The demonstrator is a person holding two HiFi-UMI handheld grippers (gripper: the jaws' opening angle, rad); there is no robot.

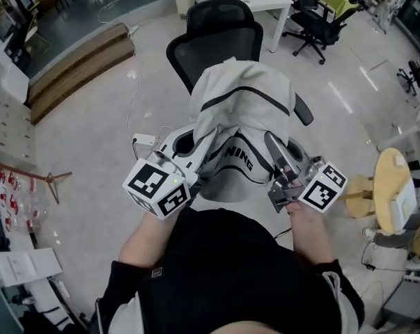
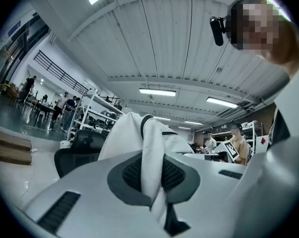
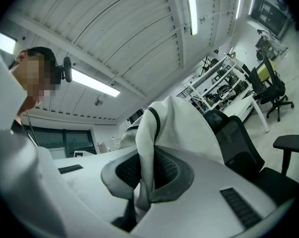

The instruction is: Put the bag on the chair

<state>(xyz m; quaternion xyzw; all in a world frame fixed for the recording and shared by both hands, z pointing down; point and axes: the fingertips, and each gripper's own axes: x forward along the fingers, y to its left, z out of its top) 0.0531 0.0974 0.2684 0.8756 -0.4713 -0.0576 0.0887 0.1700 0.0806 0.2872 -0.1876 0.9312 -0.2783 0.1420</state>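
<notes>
White bag [image 1: 241,110] held up by both grippers over the black chair [image 1: 220,30].

Left gripper [image 2: 152,180]: fingers [image 2: 181,175] pressed together on a fold of the bag's white fabric. Right gripper [image 3: 147,175]: fingers [image 3: 171,175] likewise pinching a fold with a black trim line. The bag stands upright on the near side of the chair's backrest, above the seat, hiding it. Contact between bag and seat cannot be confirmed. One armrest [image 1: 304,110] shows just right of the bag.

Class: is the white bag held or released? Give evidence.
Held: left gripper and right gripper each pinch a fold of the white bag. Whether it rests on the office chair, cannot tell.
</notes>
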